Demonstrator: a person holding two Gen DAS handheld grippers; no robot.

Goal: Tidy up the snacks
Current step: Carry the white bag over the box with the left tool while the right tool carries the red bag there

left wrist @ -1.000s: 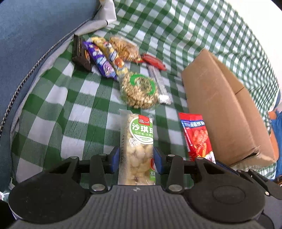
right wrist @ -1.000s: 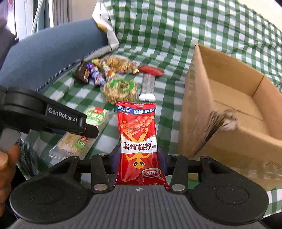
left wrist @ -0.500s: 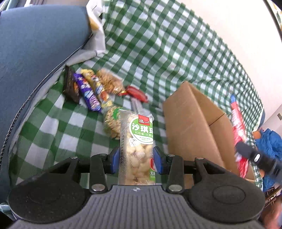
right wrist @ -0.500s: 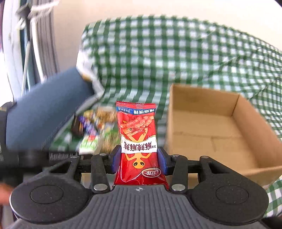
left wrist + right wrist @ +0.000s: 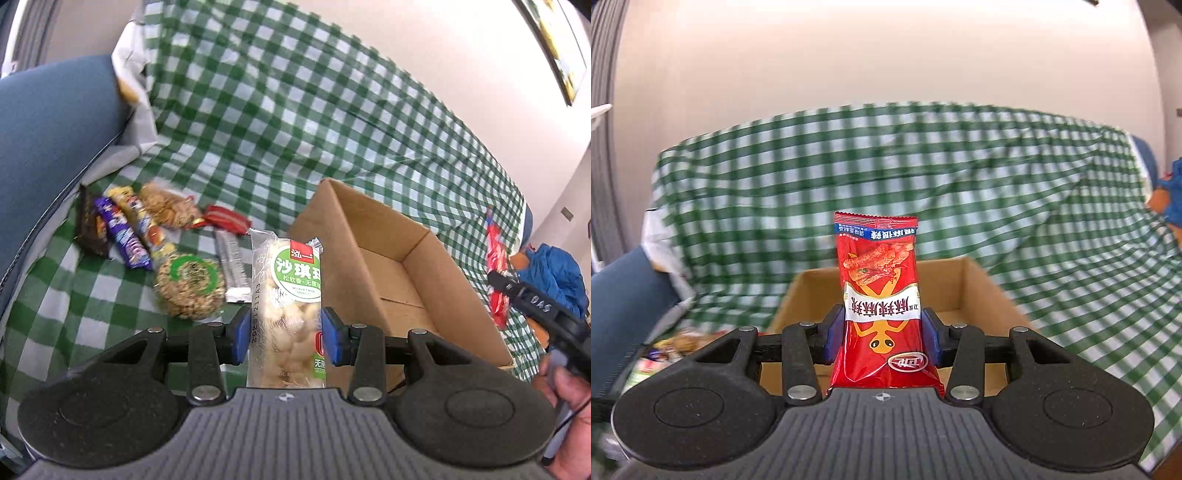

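Where cloth spreads bare: cardboard box (image 5: 373, 258) rim.

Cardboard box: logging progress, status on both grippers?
Left gripper shut on pale snack pack. Right gripper shut on red packet. Cardboard box looks empty, open, unobstructed.

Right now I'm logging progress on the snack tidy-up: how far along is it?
Nothing looks packed yet: the visible part of the cardboard box floor is bare. In hand: the left gripper grips a pale puffed-snack pack, and the right gripper grips a red spicy snack packet, facing the box. Left: a cluster of snacks on the checked cloth.
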